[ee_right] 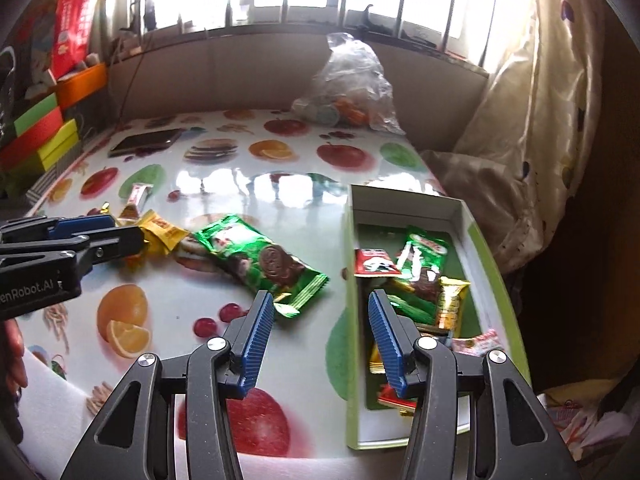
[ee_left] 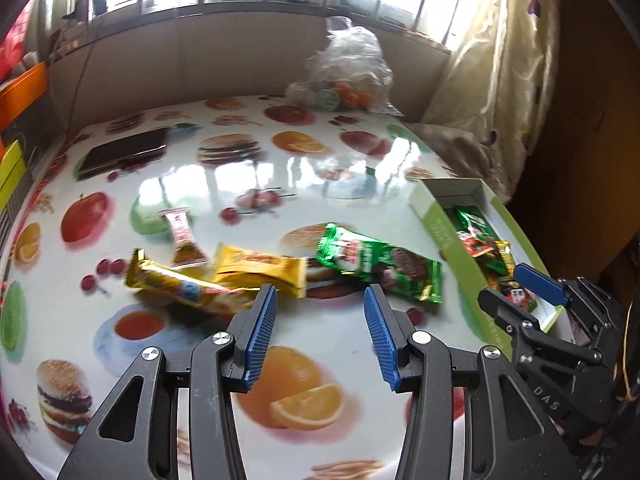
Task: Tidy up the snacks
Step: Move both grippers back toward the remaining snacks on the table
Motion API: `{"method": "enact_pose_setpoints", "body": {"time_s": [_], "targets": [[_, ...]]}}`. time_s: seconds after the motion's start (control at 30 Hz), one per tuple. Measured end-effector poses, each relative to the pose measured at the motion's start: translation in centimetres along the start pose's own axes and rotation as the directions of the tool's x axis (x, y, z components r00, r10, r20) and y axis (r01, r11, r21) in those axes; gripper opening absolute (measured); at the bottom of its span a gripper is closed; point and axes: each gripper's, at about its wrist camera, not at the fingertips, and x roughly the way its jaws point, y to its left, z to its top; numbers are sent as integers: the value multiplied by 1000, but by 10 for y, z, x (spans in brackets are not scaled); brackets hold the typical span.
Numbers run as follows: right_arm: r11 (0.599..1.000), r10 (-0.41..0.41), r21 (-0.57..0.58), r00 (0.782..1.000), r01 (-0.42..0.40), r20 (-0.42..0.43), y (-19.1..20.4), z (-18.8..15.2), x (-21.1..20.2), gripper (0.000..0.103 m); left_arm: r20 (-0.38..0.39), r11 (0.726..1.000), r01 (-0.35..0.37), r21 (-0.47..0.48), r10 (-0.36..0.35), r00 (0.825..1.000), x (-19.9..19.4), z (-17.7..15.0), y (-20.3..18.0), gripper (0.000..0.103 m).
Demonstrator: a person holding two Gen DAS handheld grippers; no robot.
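Observation:
Loose snacks lie on the fruit-print table: a green cookie packet [ee_left: 378,262] [ee_right: 260,258], a yellow bar [ee_left: 260,270] [ee_right: 162,232], a gold wrapped bar [ee_left: 180,284] and a small pink-and-brown packet [ee_left: 184,240] [ee_right: 136,200]. A green-edged white box [ee_right: 352,300] [ee_left: 440,232] at the right holds several snacks. My left gripper [ee_left: 320,300] is open and empty, just in front of the yellow bar and green packet. My right gripper [ee_right: 320,304] is open and empty, straddling the box's left wall, near the green packet's end. It also shows in the left wrist view [ee_left: 516,286].
A dark phone [ee_left: 124,152] lies at the far left of the table. A clear plastic bag of fruit [ee_left: 348,76] stands at the far edge. Coloured boxes [ee_right: 44,136] are stacked at the left. A curtain [ee_right: 532,120] hangs at the right.

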Motion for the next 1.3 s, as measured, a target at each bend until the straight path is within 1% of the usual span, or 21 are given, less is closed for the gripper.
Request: {"method": "enact_pose_setpoints", "body": {"time_s": [0.13,0.37,0.7,0.83,0.97,1.2,1.3], "targets": [[999,24,-26,1000,-24,-7,10,3,6,49,-8,999,-34,-29,34,999,-1,-5,22,47],[993,106,-45,993,-108,-42,22,14,24,49,-16,995,-66,-79,65,998,-1,-8,50,47],[985,152,-73,985,-158,-78,29,26,46,50,-30,987,-103,-125,100,995,-2,-13,82,47],[984,147,-85,985,-154,-86,34,31,52,51,-39,983,-104,-150,99,994,0,-14,92,47],[976,195,-87,977,-202,-84,41,41,57,51,-48,979,-97,-181,90,995,3,-14,102,47],[953,247,-155,964,-260,-100,71,56,71,52,-62,972,-84,-218,72,995,11,-9,114,47],[939,272,-182,954,-291,-123,86,59,84,52,-68,971,-92,-221,79,995,14,-9,116,47]]}}
